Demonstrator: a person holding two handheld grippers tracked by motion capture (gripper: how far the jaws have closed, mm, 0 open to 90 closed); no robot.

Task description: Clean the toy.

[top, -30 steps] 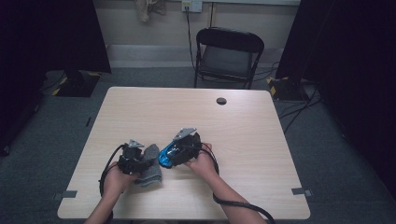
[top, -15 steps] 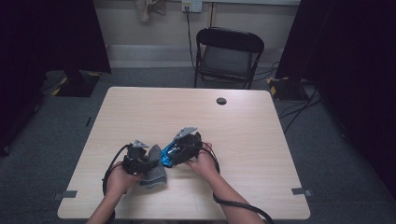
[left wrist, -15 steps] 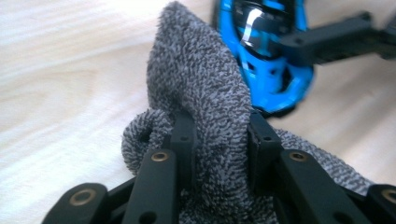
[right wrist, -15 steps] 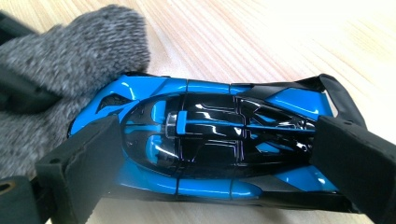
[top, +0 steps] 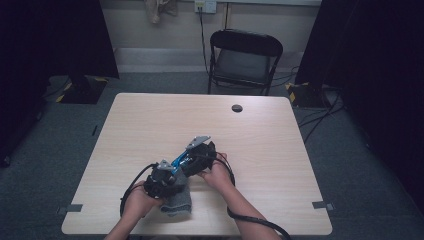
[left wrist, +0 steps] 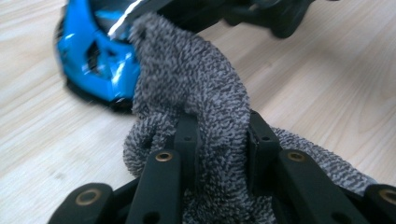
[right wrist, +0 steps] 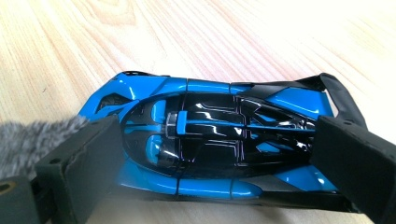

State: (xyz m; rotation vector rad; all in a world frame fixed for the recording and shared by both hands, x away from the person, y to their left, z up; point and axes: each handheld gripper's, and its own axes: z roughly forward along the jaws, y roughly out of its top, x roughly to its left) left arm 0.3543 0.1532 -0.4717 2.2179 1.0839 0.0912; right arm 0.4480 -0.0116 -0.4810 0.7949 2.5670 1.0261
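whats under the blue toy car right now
The blue toy car sits over bare wooden table, held end to end between the right gripper jaws. The grey cloth touches its front. Whether its wheels touch the table is hidden by its body.

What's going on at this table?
A person works with two handheld grippers near the front of the table. The right gripper clamps a blue toy car lengthwise between its jaws. The left gripper pinches a grey cloth and presses it against the car, seemingly wiping it.

Probably a lab, black curtains [top: 55,40], folding chair [top: 243,60]
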